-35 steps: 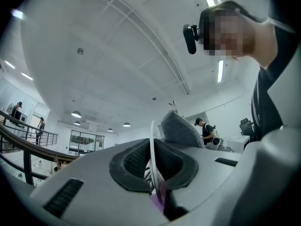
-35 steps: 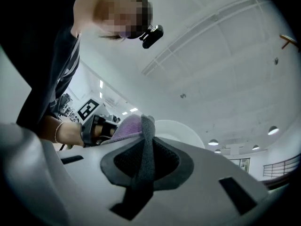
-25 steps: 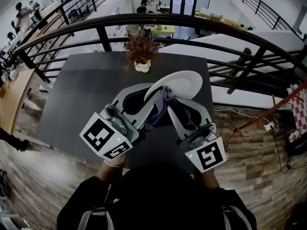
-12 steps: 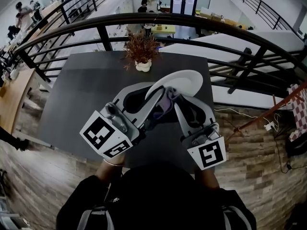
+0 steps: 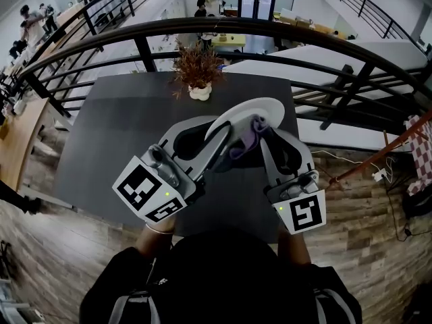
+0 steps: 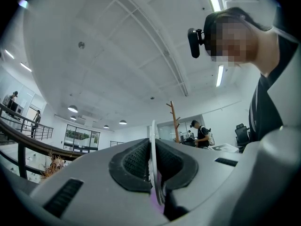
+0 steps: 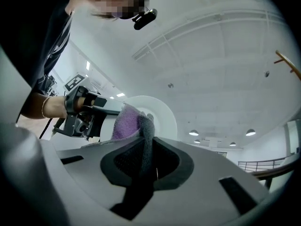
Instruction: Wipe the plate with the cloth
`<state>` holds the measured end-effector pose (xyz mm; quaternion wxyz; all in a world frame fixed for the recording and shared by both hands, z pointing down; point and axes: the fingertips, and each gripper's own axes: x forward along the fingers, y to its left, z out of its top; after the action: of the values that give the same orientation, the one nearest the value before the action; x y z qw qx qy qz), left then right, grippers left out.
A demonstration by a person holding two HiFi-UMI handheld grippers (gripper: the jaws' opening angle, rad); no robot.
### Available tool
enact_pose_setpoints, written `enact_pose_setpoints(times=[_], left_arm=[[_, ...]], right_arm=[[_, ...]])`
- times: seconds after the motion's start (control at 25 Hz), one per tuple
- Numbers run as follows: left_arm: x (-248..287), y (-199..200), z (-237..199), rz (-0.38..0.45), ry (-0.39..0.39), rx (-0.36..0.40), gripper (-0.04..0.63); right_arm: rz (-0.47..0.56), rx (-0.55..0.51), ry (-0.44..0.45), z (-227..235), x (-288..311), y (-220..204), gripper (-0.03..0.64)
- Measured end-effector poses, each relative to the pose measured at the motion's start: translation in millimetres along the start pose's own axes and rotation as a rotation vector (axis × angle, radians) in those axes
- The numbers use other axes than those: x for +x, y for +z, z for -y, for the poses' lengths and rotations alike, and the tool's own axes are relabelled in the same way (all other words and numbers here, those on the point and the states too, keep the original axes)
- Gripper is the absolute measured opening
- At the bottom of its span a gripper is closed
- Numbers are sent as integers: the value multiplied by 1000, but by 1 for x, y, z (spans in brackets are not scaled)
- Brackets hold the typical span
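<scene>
My left gripper [image 5: 217, 135] is clamping the white plate [image 5: 255, 111] by its rim and holding it tilted above the dark table [image 5: 115, 127]. The left gripper view is showing the plate edge-on only. My right gripper [image 5: 260, 135] is pinching the purple-grey cloth [image 5: 244, 139] against the plate's face. Cloth and jaws are hiding its lower part.

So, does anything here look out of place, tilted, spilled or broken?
Nothing stands out. The plate is tilted only because the left gripper holds it by its rim, while the right gripper holds the cloth against it. No spill or damage shows.
</scene>
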<state>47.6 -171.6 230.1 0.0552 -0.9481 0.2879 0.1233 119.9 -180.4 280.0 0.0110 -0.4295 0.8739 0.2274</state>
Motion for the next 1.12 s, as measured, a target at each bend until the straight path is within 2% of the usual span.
enact_pose_setpoints(times=[0.52, 1.12], left_arm=[[0, 2, 1, 3, 3, -9, 26], [0, 1, 1, 14, -14, -32, 23]], right_arm=[[39, 2, -136, 38, -17, 7, 40], [36, 19, -230, 61, -31, 3, 40]])
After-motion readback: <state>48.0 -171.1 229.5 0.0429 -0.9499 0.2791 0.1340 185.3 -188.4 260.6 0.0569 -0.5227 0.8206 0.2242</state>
